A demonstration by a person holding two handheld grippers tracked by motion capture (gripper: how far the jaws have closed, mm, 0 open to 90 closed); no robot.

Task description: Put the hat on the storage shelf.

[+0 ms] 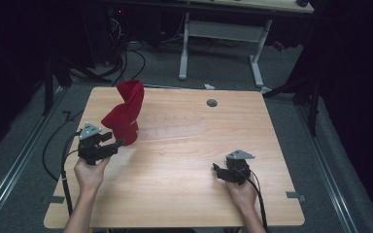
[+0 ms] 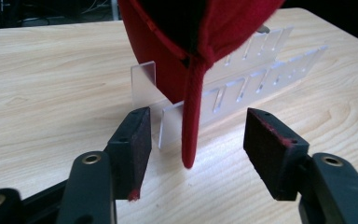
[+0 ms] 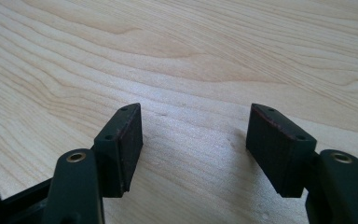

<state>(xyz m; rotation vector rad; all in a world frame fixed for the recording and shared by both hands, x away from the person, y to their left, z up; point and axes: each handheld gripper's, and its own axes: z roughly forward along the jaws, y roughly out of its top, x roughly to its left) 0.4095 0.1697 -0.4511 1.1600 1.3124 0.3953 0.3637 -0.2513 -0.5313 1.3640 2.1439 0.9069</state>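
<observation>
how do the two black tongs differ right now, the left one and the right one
The left black tongs stand open with a hanging strip of the red cloth cap between the pads, not pinched; the right black tongs stand open over bare wood of the light wooden table. The left tongs sit close to the clear slotted plastic rack that carries the cap; the right tongs are far from it. Both have dark padded jaws.

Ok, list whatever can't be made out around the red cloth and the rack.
- Rack, left gripper view: its middle is hidden behind the cloth.
- Cloth top, left gripper view: cut off by the upper edge.
- Rack, high view: clear and faint, slots too small to count.
- Left gripper, high view: too small to tell whether it touches the cloth.
</observation>
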